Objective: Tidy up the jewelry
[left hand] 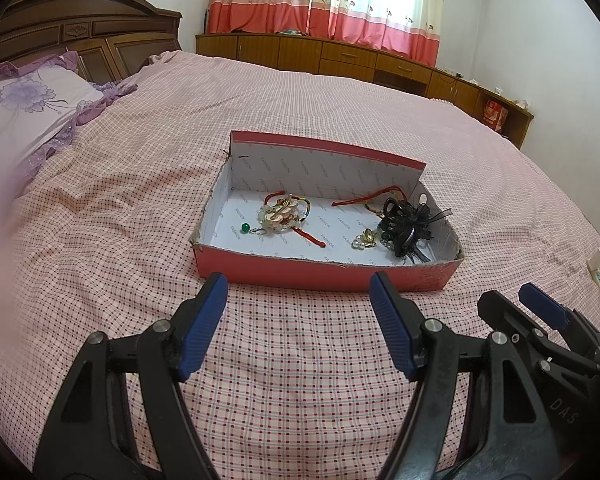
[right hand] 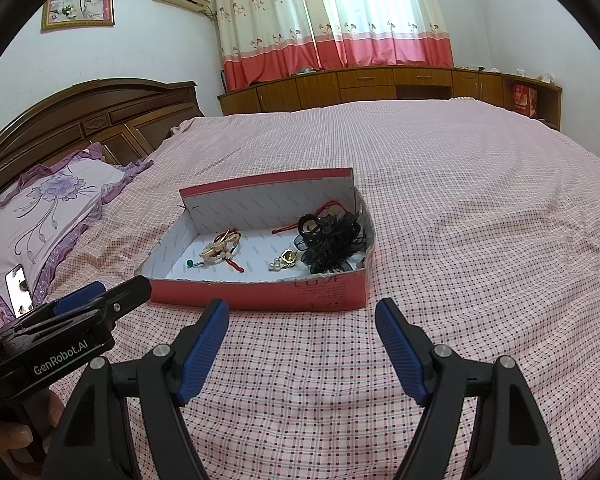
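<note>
Bed (left hand: 300,360): checked cover, carries everything.
Box (left hand: 320,272): near the bed's middle, long axis crosswise to both grippers, light cardboard.
Black hair bow (left hand: 408,224): box's right end; soft, likely snags; take by the clip.
Beaded bracelet (left hand: 280,216): left half; small, slippery, fragile.
Left gripper (left hand: 298,320), right gripper (right hand: 302,344): spread wide, empty, just short of the box.

box (left hand: 324,276) on bed (left hand: 300,360), jewelry (left hand: 282,216) in box
</note>
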